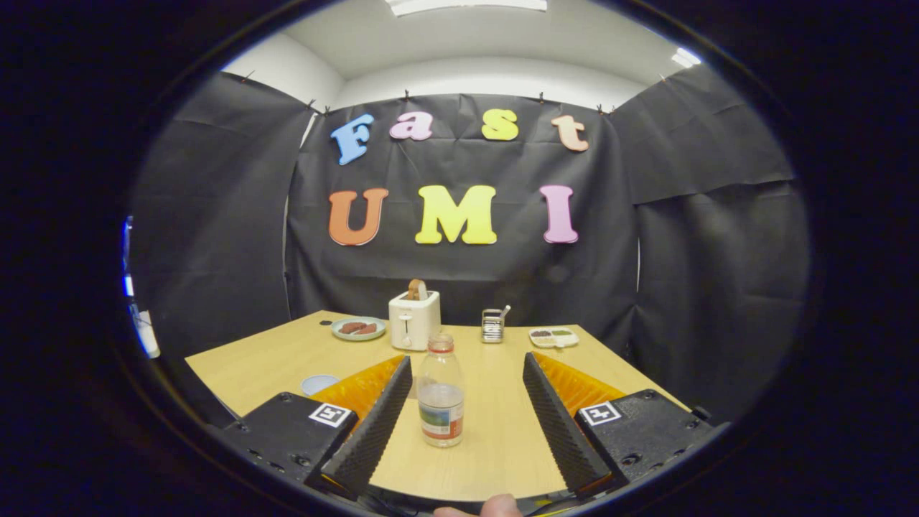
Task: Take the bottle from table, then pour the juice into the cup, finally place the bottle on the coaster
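Jaws spread wide frame the scene, one finger on each side, with nothing between them pressing on anything; the gripper (pixel 459 424) is empty and lined up for a first grasp. Standing upright in the gap, closer to the left finger and touching neither, is a clear plastic bottle (pixel 441 391) with a reddish cap and a paper label low on its body. It holds a little pale liquid, roughly up to the top of the label. Its place between the fingers suggests the person has aimed the tool so that closing would catch the bottle around its lower half.

A pale wooden table (pixel 495 445) carries everything. Just beyond the left finger lies a small round light-blue disc (pixel 319 383), flat on the wood, which is probably the coaster where the bottle must end up. No cup can be made out for certain.

Farther back, well apart from the bottle, stand a white toaster (pixel 414 320) with a slice of bread poking out, a green plate (pixel 358 329) of brown food to its left, a small metal holder (pixel 492 325) with a utensil in it, and a white tray (pixel 553 337) of snacks to the right.

A fingertip (pixel 495 507) of the person holding the tool peeks in below the jaws.
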